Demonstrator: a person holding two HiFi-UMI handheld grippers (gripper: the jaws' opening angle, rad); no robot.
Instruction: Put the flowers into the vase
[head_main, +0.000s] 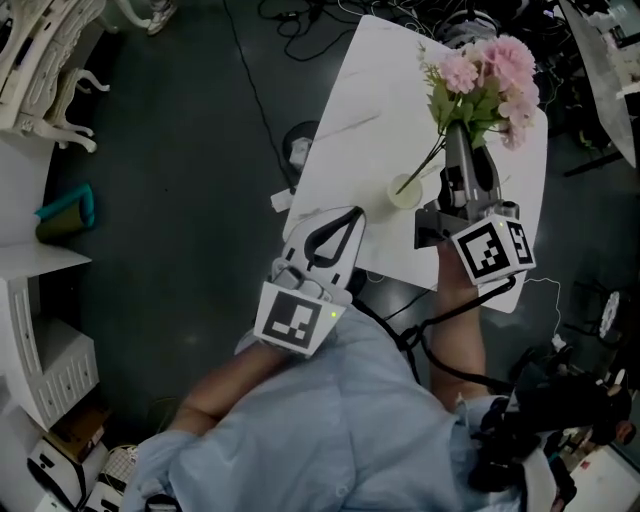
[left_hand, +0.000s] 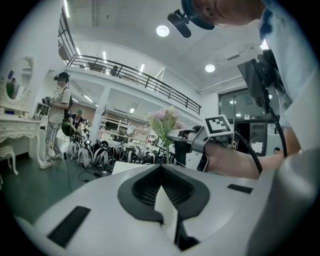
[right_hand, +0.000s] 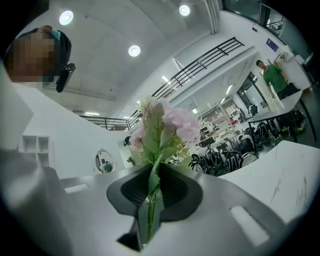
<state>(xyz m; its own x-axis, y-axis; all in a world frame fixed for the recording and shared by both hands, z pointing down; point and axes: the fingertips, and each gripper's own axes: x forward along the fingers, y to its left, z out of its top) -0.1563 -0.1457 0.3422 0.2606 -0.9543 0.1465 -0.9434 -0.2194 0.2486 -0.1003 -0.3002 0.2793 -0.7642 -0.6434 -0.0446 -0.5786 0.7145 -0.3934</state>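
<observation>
In the head view a bunch of pink flowers (head_main: 490, 75) with green leaves is held over the white table (head_main: 340, 130). My right gripper (head_main: 459, 132) is shut on the stems just below the blooms. One thin stem runs down-left to the mouth of a small pale vase (head_main: 405, 193); I cannot tell whether its end is inside. In the right gripper view the flowers (right_hand: 170, 125) rise upright between the closed jaws of the right gripper (right_hand: 152, 176). My left gripper (head_main: 352, 215), (left_hand: 161, 169) hovers at the table's near edge, shut and empty, left of the vase.
Cables (head_main: 300, 20) lie on the dark floor beyond the table. White carved furniture (head_main: 40, 60) stands at the far left. A round object (head_main: 298, 145) sits on the floor by the table's left edge. In the left gripper view a person (left_hand: 60, 120) stands near parked bicycles.
</observation>
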